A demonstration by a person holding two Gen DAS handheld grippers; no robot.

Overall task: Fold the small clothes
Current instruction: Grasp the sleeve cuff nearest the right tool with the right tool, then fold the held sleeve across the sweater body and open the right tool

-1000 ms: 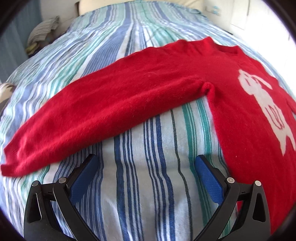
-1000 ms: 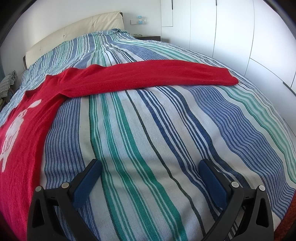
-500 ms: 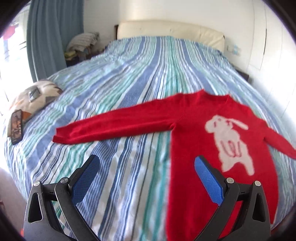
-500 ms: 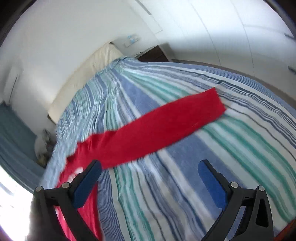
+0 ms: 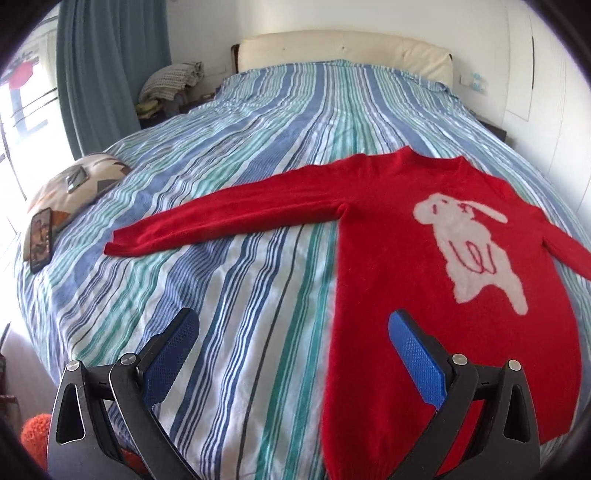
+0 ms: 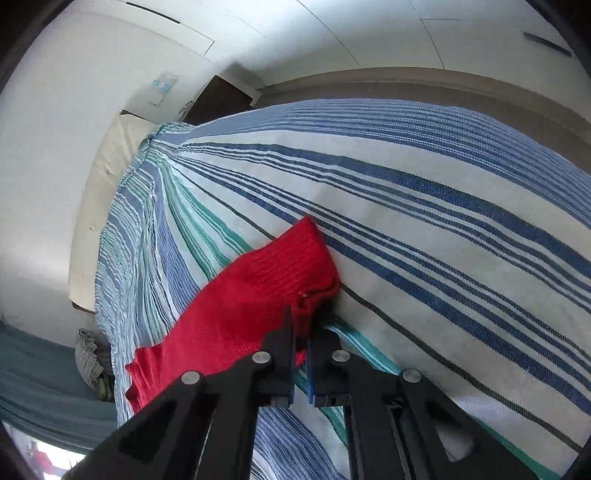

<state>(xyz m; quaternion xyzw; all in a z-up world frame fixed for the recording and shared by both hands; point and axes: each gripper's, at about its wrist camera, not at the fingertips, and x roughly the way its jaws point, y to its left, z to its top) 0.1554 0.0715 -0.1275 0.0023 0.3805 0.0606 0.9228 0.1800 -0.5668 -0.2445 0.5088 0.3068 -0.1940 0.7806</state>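
A red sweater (image 5: 399, 236) with a white rabbit design lies flat on the striped bedspread (image 5: 258, 155), one sleeve stretched out to the left. My left gripper (image 5: 291, 332) is open and empty, held above the bed near the sweater's lower left edge. In the right wrist view my right gripper (image 6: 301, 325) is shut on the cuff end of the sweater's other sleeve (image 6: 258, 284), pinching a fold of red knit against the bedspread (image 6: 424, 206).
A patterned cushion (image 5: 74, 184) with a phone (image 5: 40, 240) on it lies at the bed's left edge. The cream headboard (image 5: 343, 51) is at the far end. A curtain (image 5: 110, 66) and folded cloths stand at the back left. White cupboards (image 6: 369, 33) line the right.
My right gripper moved down to the right sleeve's cuff and shut on it. My left gripper rose and pulled back, staying open.
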